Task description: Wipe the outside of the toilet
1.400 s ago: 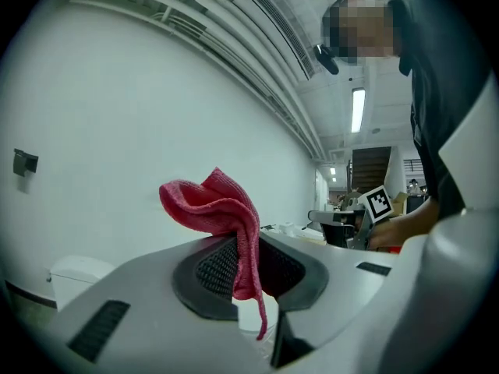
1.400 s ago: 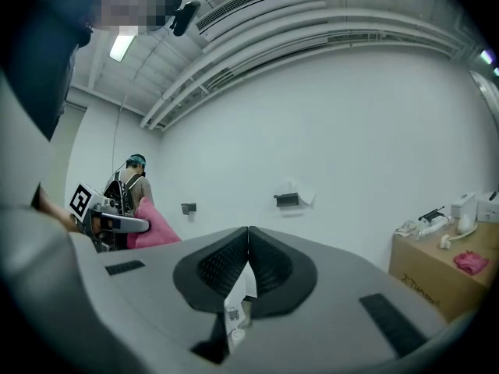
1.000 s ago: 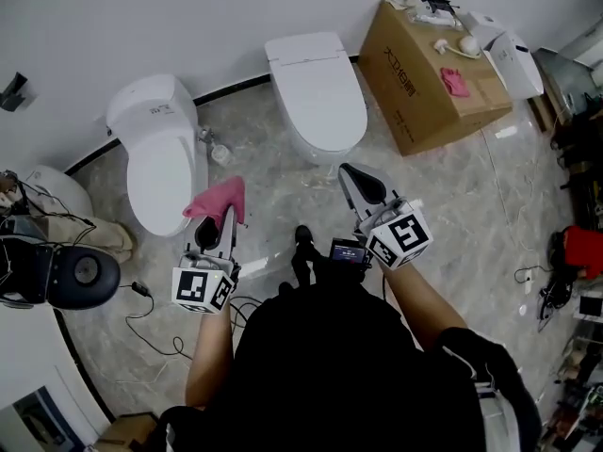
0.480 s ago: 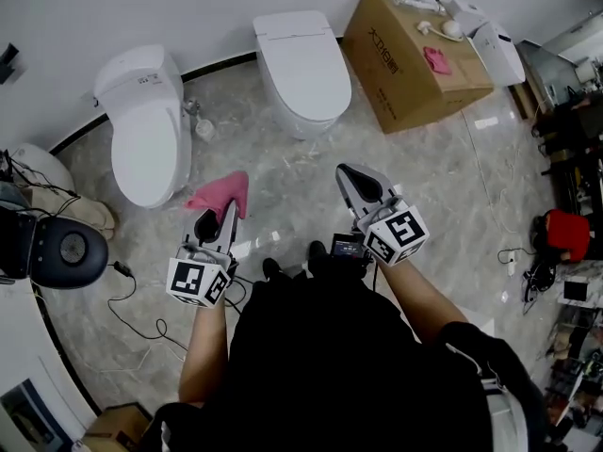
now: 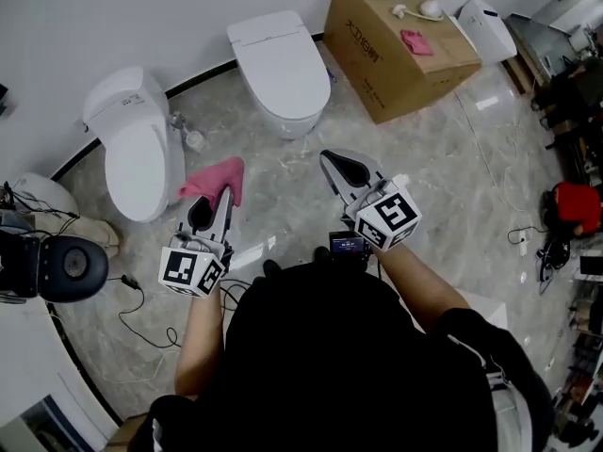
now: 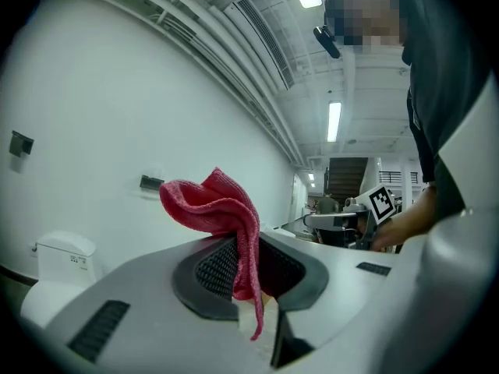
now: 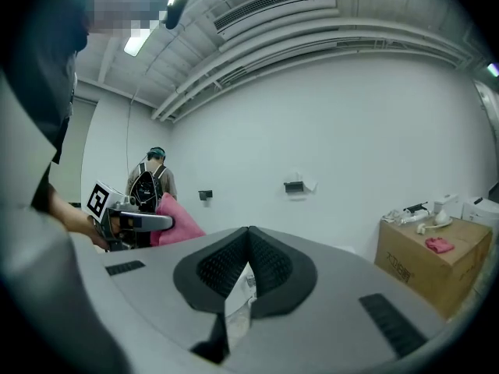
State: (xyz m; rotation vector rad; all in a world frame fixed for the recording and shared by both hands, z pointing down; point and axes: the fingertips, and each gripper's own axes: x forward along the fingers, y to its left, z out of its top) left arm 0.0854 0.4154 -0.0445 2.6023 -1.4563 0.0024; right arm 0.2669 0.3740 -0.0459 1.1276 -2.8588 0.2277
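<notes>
- The left gripper (image 5: 211, 207) has its jaws closed on a crumpled pink cloth (image 5: 219, 179), which sticks out past the tips.
- The right gripper (image 5: 339, 166) has its jaws pressed together, with nothing between them.
- A white toilet (image 5: 132, 153), smooth and with its lid down, stands near the left gripper, ahead and to its left.

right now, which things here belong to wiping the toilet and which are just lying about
For the job:
- pink cloth, clamped in the left hand-held gripper
- toilet nearest the cloth
- second toilet; which one is meant, cannot tell

Lying about:
- cardboard box
- pink rag on top of it
- black round device
</notes>
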